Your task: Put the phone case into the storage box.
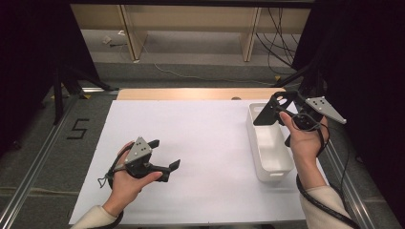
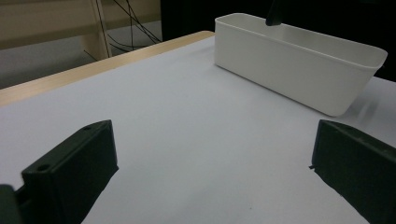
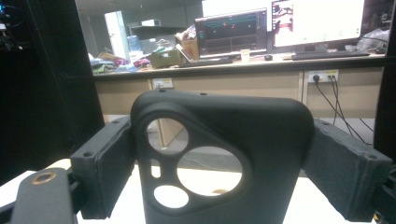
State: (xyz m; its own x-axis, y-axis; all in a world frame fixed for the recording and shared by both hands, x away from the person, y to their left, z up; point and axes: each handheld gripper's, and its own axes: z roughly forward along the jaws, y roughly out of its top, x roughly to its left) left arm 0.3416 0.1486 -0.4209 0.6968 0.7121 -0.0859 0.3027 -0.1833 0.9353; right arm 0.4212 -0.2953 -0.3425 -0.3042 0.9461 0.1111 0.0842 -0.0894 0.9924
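Observation:
A black phone case point(image 1: 266, 114) with round camera cut-outs hangs above the far end of an empty white bin point(image 1: 276, 172). My right gripper point(image 1: 286, 106) is shut on it. In the right gripper view the case point(image 3: 243, 130) stands upright between the two pads point(image 3: 107, 163), which press on its sides. My left gripper point(image 1: 165, 153) rests low over the white table sheet point(image 1: 205, 143) at the near left, open with nothing between its jaws. In the left gripper view its jaws frame bare sheet, with the bin point(image 2: 299, 70) beyond and the case's tip point(image 2: 274, 11) above it.
A wooden table edge point(image 1: 191, 93) runs along the back of the sheet. Metal rails point(image 1: 38, 157) flank the table, and a "5" point(image 1: 77, 129) is marked on the floor at left. Wooden shelf legs and cables point(image 1: 274, 43) lie behind. Monitors point(image 3: 280, 23) stand far off.

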